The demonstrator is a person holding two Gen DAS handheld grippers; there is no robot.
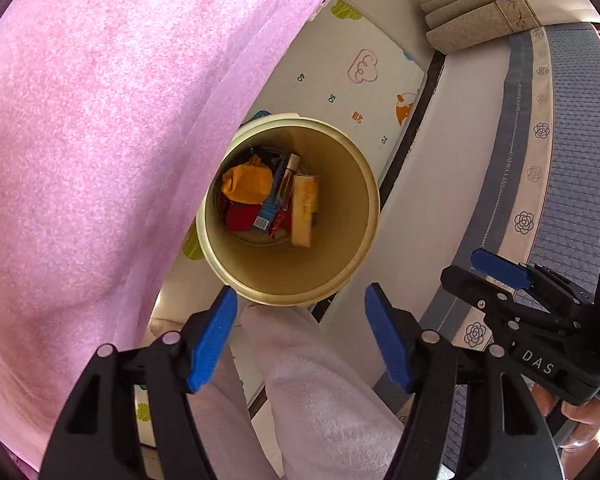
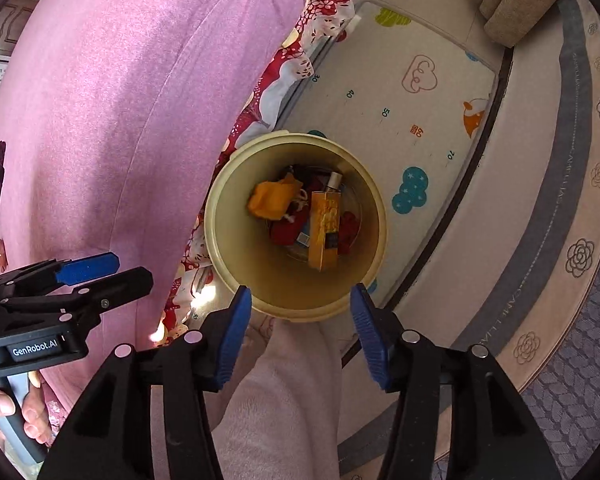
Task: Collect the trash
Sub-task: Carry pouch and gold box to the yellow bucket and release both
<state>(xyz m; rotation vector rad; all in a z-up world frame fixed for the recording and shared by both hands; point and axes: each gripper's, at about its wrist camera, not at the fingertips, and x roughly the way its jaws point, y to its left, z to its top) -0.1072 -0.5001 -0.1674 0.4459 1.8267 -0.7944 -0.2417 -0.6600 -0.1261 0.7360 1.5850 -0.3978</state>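
A cream round trash bin [image 1: 352, 264] stands on the floor below both grippers; it also shows in the right wrist view [image 2: 236, 264]. Inside lie an orange crumpled wrapper [image 1: 246, 184], a yellow box [image 2: 324, 228], a small bottle [image 1: 287, 178], a blue packet [image 1: 270, 208] and red scraps [image 1: 242, 218]. My left gripper [image 1: 300, 328] is open and empty above the bin's near rim. My right gripper [image 2: 300, 328] is open and empty above the same rim. The right gripper shows at the right of the left wrist view [image 1: 500, 276]; the left gripper shows at the left of the right wrist view [image 2: 96, 272].
A pink bed cover [image 1: 92, 140] fills the left side. A mattress edge with flower trim [image 1: 540, 132] curves on the right. A children's play mat [image 2: 412, 112] lies under the bin. My pale fleece-clad leg [image 2: 284, 400] is below the grippers. A red patterned cloth [image 2: 284, 80] hangs by the bed.
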